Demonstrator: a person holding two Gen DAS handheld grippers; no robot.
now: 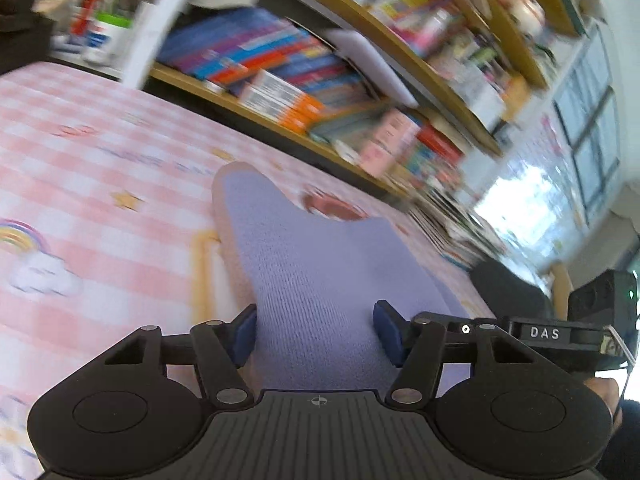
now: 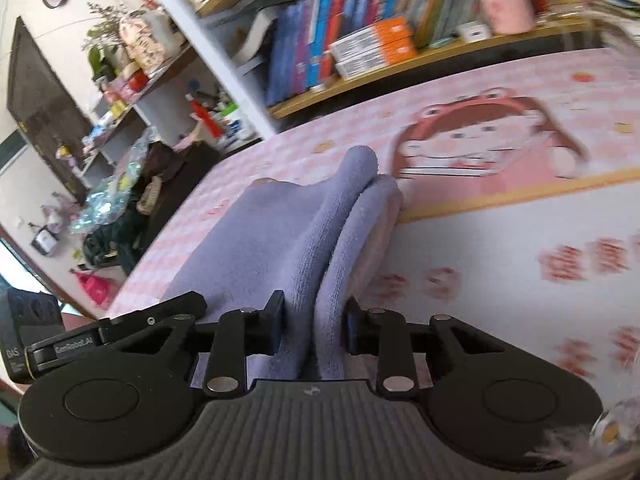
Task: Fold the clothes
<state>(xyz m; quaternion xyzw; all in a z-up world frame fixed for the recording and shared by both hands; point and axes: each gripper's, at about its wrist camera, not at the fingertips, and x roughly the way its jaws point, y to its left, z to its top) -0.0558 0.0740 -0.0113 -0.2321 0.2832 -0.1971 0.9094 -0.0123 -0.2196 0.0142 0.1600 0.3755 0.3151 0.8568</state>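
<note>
Pink checked sheet (image 2: pixel 500 280); lilac garment (image 2: pixel 320 240) bunched between right tool (image 2: pixel 314 328) pads.

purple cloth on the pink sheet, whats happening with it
A person holds a tool in each hand over a purple cloth on a pink checked sheet. The right tool pinches a bunched fold of it. The left tool straddles the cloth, pads not yet pressing. The fold is under way.
</note>
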